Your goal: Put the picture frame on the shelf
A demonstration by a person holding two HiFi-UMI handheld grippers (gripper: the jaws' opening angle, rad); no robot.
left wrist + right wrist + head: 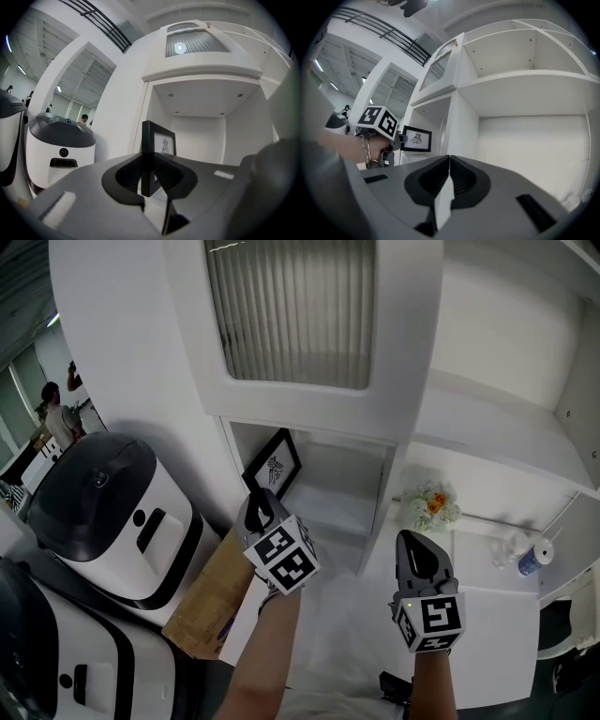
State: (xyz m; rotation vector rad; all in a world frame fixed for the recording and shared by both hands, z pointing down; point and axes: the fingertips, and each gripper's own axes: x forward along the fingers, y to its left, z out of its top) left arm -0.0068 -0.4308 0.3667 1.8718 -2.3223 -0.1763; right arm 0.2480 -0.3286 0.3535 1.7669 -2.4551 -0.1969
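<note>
Two claws show in the head view, each on a bare forearm before a white shelf (487,432); the left claw (262,509) is clamped on the lower edge of a black picture frame (274,465), which stands tilted at the mouth of the open compartment beneath a ribbed cabinet door (291,310); whether the frame's bottom touches the shelf board cannot be told; the right claw (423,557) hangs well apart from it, in front of the next bay, where a small bunch of flowers (431,505) sits on the worktop; a white machine with a dark lid (103,512) and a cardboard box (208,604) lie to the left. In the left gripper view the left claw (149,176) has its pads pressed on the frame's (159,143) near edge, the frame upright with the white compartment behind it. In the right gripper view the right claw (449,165) has its jaws together with nothing between them; past them the left claw's marker cube (377,121) and the picture frame (416,139) show at the compartment's opening.
</note>
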